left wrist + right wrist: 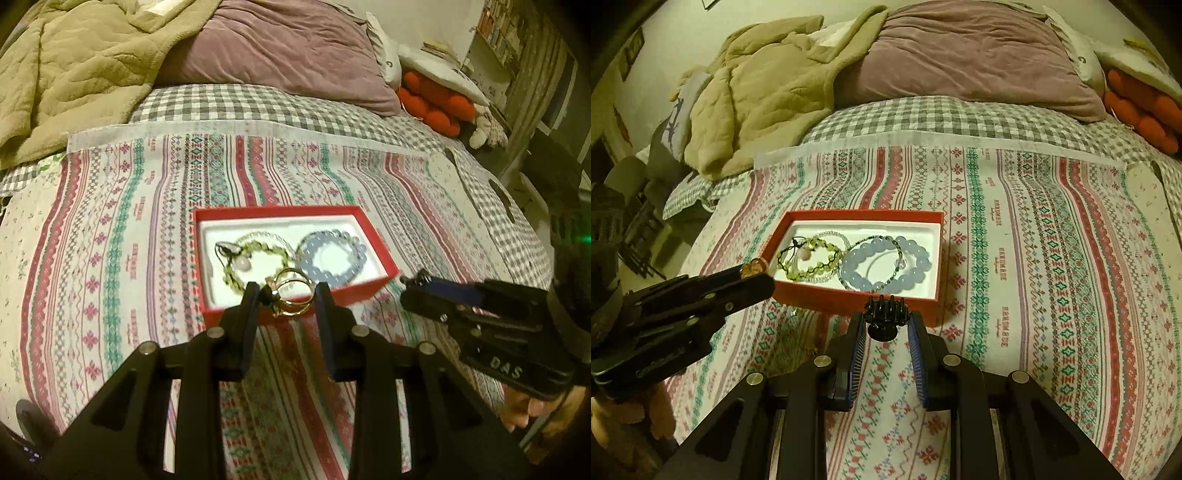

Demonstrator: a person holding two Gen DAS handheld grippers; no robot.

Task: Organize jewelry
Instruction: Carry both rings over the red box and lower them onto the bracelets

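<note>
A red jewelry box (373, 236) with a white lining lies on the patterned cloth; it also shows in the right wrist view (857, 299). Inside lie a green bead bracelet (258, 258) and a blue bead bracelet (328, 258), seen too in the right wrist view as green (809, 258) and blue (886, 264). My left gripper (284, 299) is shut on gold bangles (291, 295) at the box's near edge. My right gripper (885, 321) is shut on a small black hair claw clip (885, 314) just before the box's near wall.
The patterned cloth (110, 240) covers a checked bedsheet (923, 114). A purple pillow (288, 48) and a beige quilt (66, 74) lie behind. Red-orange plush cushions (432, 99) sit at the far right. The bed drops off at the left in the right wrist view.
</note>
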